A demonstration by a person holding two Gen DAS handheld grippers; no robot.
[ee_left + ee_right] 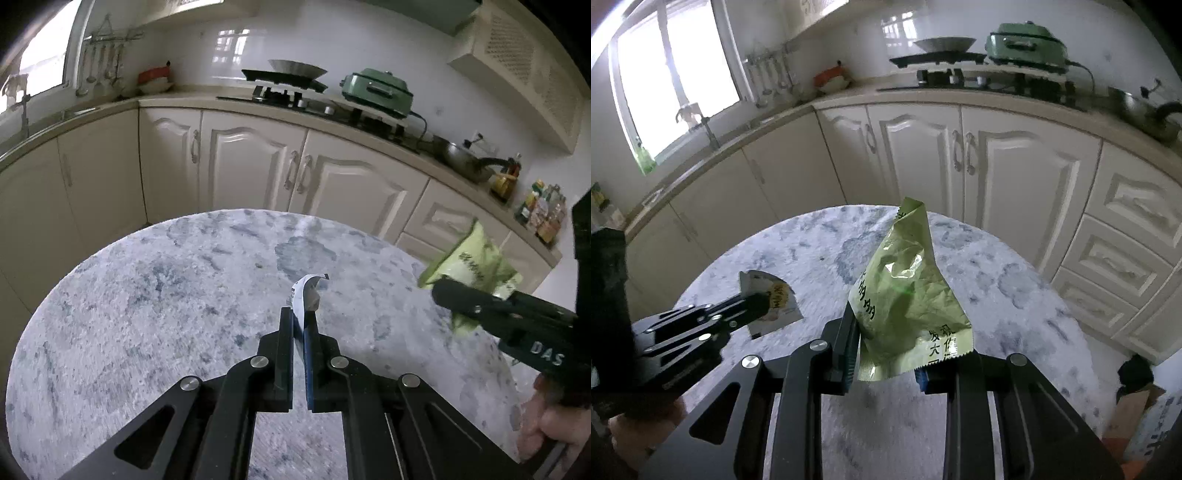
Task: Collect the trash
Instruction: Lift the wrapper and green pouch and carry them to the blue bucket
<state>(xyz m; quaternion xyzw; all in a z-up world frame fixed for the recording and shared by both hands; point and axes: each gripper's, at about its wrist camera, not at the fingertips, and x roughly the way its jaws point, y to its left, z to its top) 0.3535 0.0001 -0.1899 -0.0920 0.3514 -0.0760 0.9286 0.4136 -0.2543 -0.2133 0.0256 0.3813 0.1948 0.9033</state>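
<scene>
We have both pieces of trash off the table: our left gripper [301, 325] has its jaws closed flat on a thin white wrapper [308, 295] that curls up out of the fingertips, and our right gripper [890, 354] is clamped on the lower edge of a puffy green snack bag [905, 291], which stands up tall above the fingers. What worries us most is the wrapper: it is pinched by only a narrow strip, it looks slick, and a quick swing could let it slide out and flutter to the floor. The green bag is bulkier and held near its bottom seam, so it may flop sideways and tug itself loose, or brush the other gripper, since the two tools hang near each other above the table. In neither view do we see a bin, so we judge that a longer carry is ahead, and that is where a weak pinch would give. Below us is a round table [147, 314] with a mottled grey-and-white marbled top, bare where we can see it. Around it runs a kitchen: cream cabinet doors [255, 166] under a pale counter, a gas hob [295, 99] with a dish on a pan, a green electric cooker [376, 90], a pan and spice jars to the right, and a sink beneath a bright window [679, 74] to the left.
</scene>
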